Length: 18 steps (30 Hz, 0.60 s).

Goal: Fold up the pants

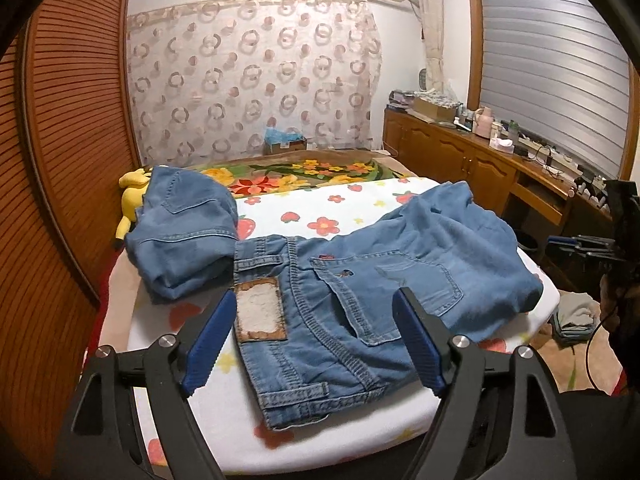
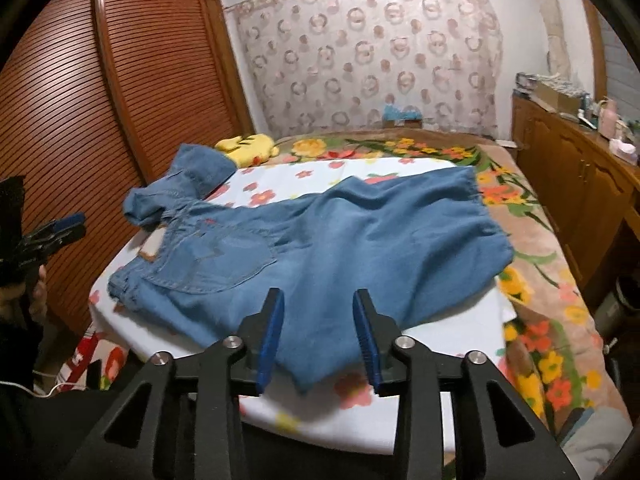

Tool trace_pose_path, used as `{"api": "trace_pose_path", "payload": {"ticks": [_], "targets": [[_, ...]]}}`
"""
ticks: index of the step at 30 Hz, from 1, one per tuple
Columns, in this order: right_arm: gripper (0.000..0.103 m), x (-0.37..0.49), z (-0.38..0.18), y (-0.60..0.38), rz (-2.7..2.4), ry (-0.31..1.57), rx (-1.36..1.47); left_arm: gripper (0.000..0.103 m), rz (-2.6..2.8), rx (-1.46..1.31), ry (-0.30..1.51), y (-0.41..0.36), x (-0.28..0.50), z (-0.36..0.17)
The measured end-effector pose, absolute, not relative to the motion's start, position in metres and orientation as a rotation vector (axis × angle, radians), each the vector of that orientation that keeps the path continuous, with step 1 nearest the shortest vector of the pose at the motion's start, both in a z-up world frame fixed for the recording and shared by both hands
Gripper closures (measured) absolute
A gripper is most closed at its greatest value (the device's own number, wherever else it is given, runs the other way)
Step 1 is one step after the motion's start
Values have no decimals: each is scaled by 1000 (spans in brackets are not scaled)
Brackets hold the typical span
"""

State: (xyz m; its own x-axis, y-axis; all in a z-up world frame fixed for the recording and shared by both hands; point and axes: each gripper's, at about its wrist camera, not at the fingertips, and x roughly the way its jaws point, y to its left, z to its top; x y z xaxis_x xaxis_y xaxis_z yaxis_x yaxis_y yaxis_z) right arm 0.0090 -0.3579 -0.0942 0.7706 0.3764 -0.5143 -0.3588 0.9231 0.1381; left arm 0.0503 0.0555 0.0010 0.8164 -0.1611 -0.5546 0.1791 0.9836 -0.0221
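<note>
Blue denim pants lie spread on a white flowered sheet on the bed, back side up, with a worn leather waist patch. One leg is bunched at the far left, the other runs right. My left gripper is open, hovering over the waistband, holding nothing. In the right wrist view the pants lie ahead, and my right gripper is open over the near edge of a leg, empty. The left gripper also shows at the left edge.
A yellow plush toy lies at the bed's far left. A flowered blanket covers the bed's right and far part. Louvred wooden wardrobe doors stand left. A cluttered wooden cabinet runs along the right. Folded clothes lie on the floor.
</note>
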Motion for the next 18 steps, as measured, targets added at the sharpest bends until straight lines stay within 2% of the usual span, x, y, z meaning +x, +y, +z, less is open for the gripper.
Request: {"api": "trace_pose_path", "payload": {"ticks": [9, 18], "targets": [[53, 26, -104, -357, 330, 579, 36, 22, -200, 36, 613, 39, 68, -13], [52, 52, -113, -370, 275, 601, 62, 22, -232, 27, 655, 21, 91, -37]]}}
